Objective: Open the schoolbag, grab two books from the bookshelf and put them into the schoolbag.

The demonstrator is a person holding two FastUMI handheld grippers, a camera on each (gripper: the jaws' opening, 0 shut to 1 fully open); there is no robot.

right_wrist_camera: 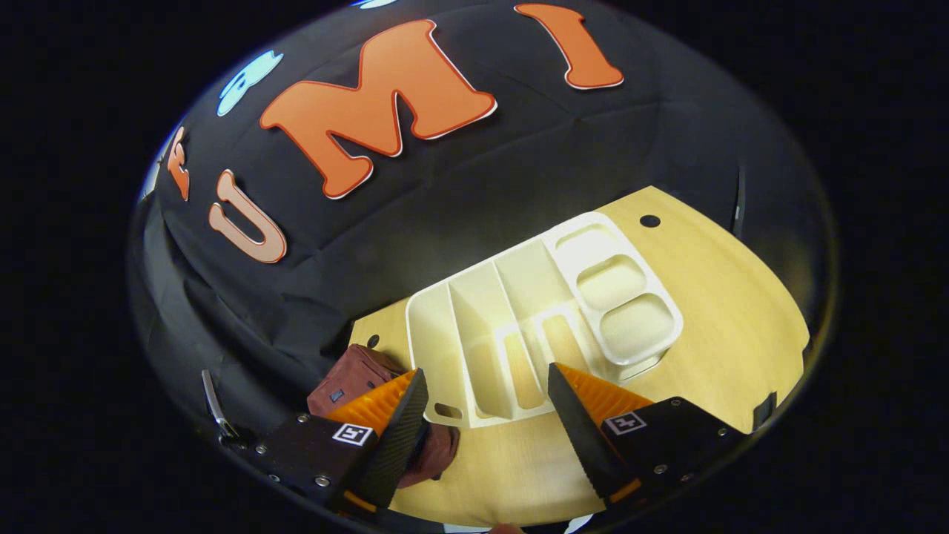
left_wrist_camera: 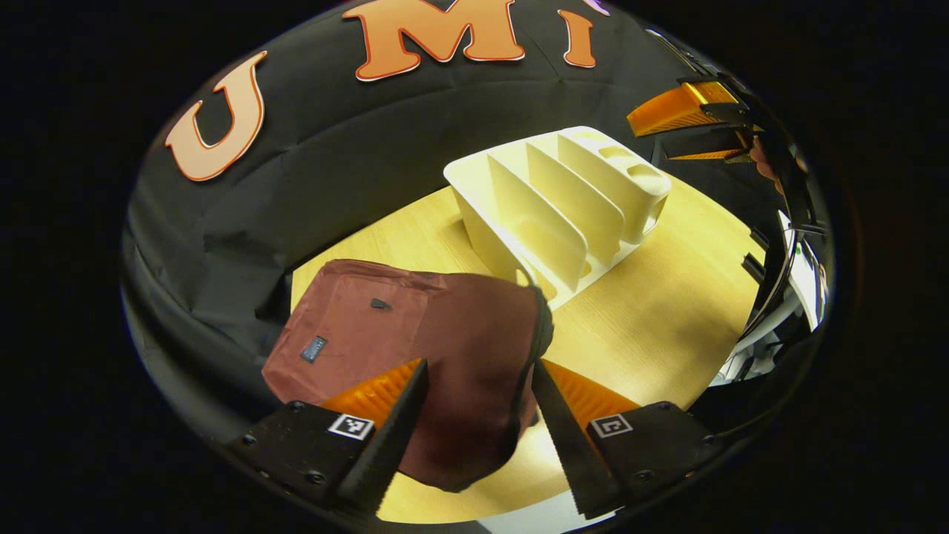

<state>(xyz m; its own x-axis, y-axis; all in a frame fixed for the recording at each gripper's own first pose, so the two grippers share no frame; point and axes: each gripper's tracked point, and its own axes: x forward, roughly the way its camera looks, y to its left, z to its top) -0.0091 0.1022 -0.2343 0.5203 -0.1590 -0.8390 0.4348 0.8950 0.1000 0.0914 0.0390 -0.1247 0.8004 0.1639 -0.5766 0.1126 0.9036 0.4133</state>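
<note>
Lying on the wooden table (left_wrist_camera: 667,311), the dark red schoolbag (left_wrist_camera: 415,348) sits close under the left gripper (left_wrist_camera: 478,378). That gripper's two fingers are spread wide apart and hold nothing; the bag shows between them, but they do not press on it. A small dark label (left_wrist_camera: 313,348) is sewn on the front of the bag. Its writing is too small to read. A little dark zipper tab (left_wrist_camera: 380,303) sits higher up on the cloth. From these pictures you cannot tell if the bag is open or closed.

Just behind the bag stands the cream bookshelf (left_wrist_camera: 563,211), a plastic rack with upright walls that make slots. At its far end are rounded cups. The left gripper view looks at the rack from the side, so the inside of the slots stays partly hidden. At the top right edge of that view you can also see the other gripper (left_wrist_camera: 686,119), far off, with a bit of a hand behind it.

The right gripper view looks down into the rack (right_wrist_camera: 534,319) from above. Every slot and cup you can see into has no book in it, just bare cream plastic. The right gripper (right_wrist_camera: 485,393) hangs over the near edge of the rack with its fingers wide apart and nothing between them. The schoolbag (right_wrist_camera: 356,378) peeks out at the lower left, touching or just beside the rack's corner. A small round dark hole (right_wrist_camera: 649,220) marks the table near the far side.
</note>
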